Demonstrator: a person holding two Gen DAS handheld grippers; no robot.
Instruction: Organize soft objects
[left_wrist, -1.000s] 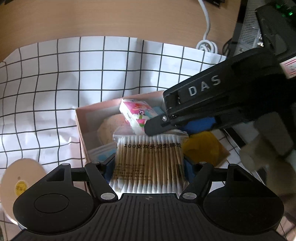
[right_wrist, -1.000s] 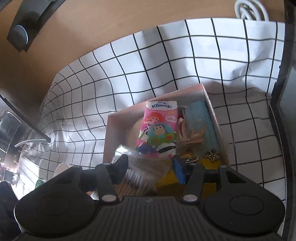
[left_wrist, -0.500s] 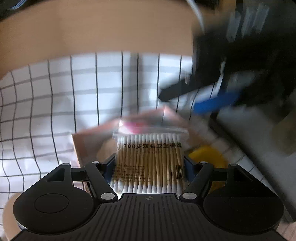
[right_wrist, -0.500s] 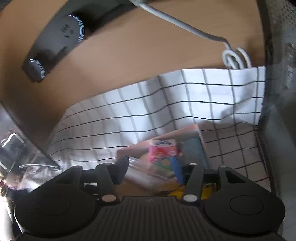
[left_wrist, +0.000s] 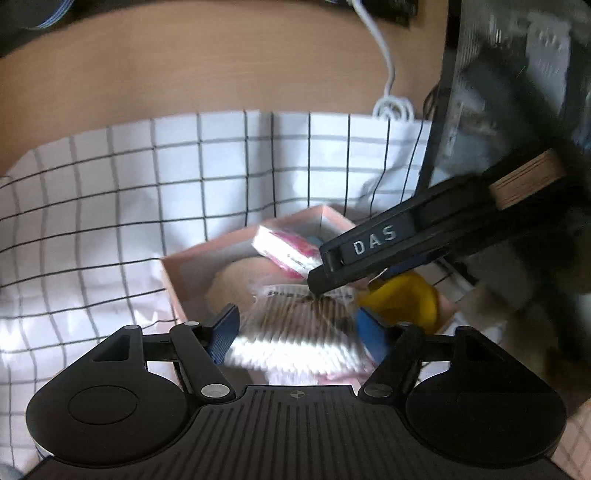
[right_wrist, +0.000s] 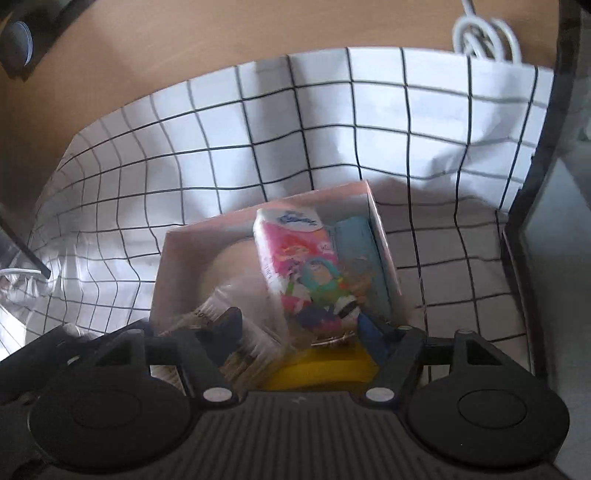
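Though crowded, pink box with tissue pack

White letters "DAS" stand on the black right gripper reaching over the pink box. Print on the tissue pack inside that box is too blurred to read.

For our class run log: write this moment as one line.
left gripper: open | cotton swab pack: between fingers, blurred | pink box: holds tissue pack | right gripper: open
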